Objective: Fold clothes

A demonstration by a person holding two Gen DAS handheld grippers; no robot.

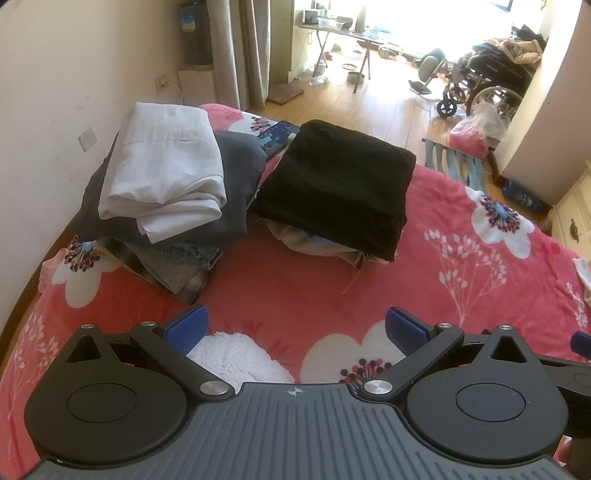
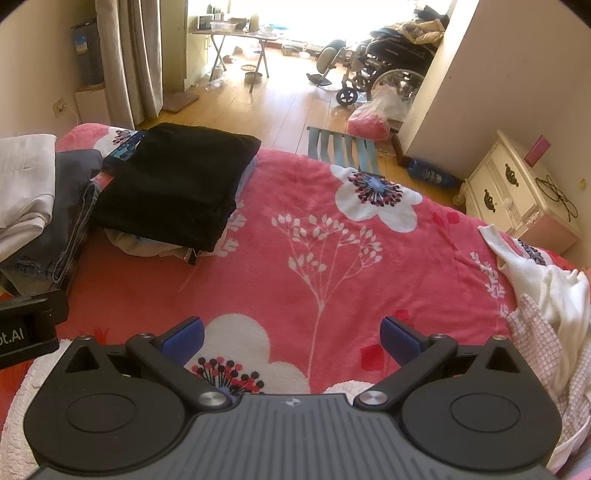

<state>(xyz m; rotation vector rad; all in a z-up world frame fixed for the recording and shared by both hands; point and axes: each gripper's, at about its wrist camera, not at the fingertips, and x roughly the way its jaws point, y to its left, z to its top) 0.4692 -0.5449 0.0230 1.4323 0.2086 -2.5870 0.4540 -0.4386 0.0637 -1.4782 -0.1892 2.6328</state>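
Two stacks of folded clothes sit at the far side of a pink flowered blanket (image 1: 280, 280). The left stack is topped by a white garment (image 1: 162, 166) over dark grey and denim pieces; the right stack is topped by a black garment (image 1: 332, 184) (image 2: 173, 184). Unfolded clothes lie at the right edge of the bed: a white top (image 2: 546, 280) and a pink checked piece (image 2: 543, 343). My left gripper (image 1: 295, 332) is open above the blanket, nothing between its blue pads. My right gripper (image 2: 291, 339) is open too, with nothing in it.
A phone (image 1: 277, 138) lies between the stacks near the far edge. Beyond the bed are a wooden floor, a folding table (image 1: 340, 33), a wheelchair (image 2: 384, 70), a pink bag (image 2: 369, 122) and a blue slatted rack (image 2: 343, 147). A cream nightstand (image 2: 513, 188) stands right.
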